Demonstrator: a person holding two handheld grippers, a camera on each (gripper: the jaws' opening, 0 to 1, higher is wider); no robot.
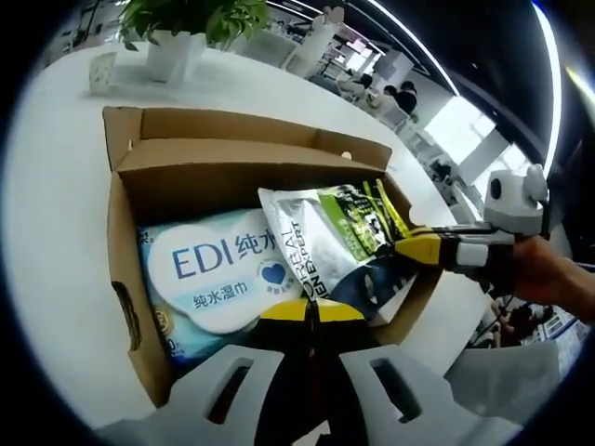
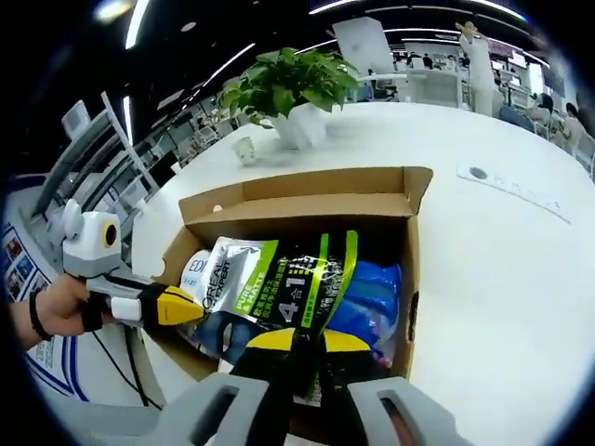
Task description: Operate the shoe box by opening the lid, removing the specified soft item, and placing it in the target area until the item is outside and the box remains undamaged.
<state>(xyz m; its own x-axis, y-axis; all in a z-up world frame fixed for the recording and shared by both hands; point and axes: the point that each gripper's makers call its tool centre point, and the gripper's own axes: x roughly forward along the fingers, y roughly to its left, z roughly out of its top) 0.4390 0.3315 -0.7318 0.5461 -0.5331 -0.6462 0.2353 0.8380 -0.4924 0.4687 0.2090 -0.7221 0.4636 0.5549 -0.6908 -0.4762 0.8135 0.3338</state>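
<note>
An open brown cardboard shoe box sits on a white table, its lid flap folded back at the far side. Inside lies a blue-and-white EDI wet-wipes pack. Over it slants a silver, green and black L'Oréal Men Expert pouch. My left gripper is shut on one edge of the pouch. At the opposite edge my right gripper is also shut on the pouch, with a hand behind it.
A potted green plant and a small white cup stand beyond the box. White tabletop stretches to the box's right in the right gripper view. People and desks fill the room beyond.
</note>
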